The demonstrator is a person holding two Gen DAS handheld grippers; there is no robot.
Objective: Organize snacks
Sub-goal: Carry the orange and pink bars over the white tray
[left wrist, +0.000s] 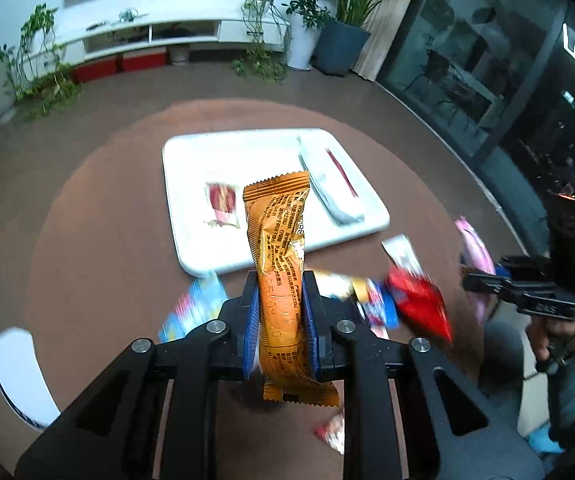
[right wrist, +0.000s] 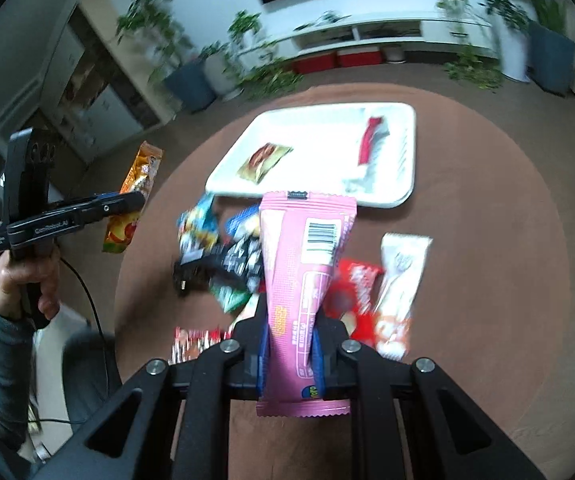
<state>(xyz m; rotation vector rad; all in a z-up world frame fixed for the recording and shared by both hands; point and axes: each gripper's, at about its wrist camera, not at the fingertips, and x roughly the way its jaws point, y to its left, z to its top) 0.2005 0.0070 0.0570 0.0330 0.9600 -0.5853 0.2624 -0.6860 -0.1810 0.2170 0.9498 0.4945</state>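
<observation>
My left gripper point(left wrist: 280, 280) is shut on an orange snack packet point(left wrist: 279, 248) and holds it above the round brown table, just short of the white tray point(left wrist: 191, 160). The tray holds a small red-pictured sachet point(left wrist: 220, 204) and a long white and red packet point(left wrist: 331, 184). My right gripper point(right wrist: 289, 320) is shut on a pink snack packet point(right wrist: 307, 248) above a heap of loose snacks point(right wrist: 223, 252). In the right wrist view the tray point(right wrist: 311, 128) lies beyond the heap, and the left gripper point(right wrist: 127, 200) shows at the left with the orange packet point(right wrist: 139, 176).
Loose snacks lie on the table point(left wrist: 99, 216) near the tray: a red bag point(left wrist: 419, 300), a blue and white packet point(left wrist: 191, 308), a white and orange packet point(right wrist: 399, 288). A white chair back point(left wrist: 19, 372) stands at the left. Plants and a low white cabinet point(left wrist: 155, 32) are behind.
</observation>
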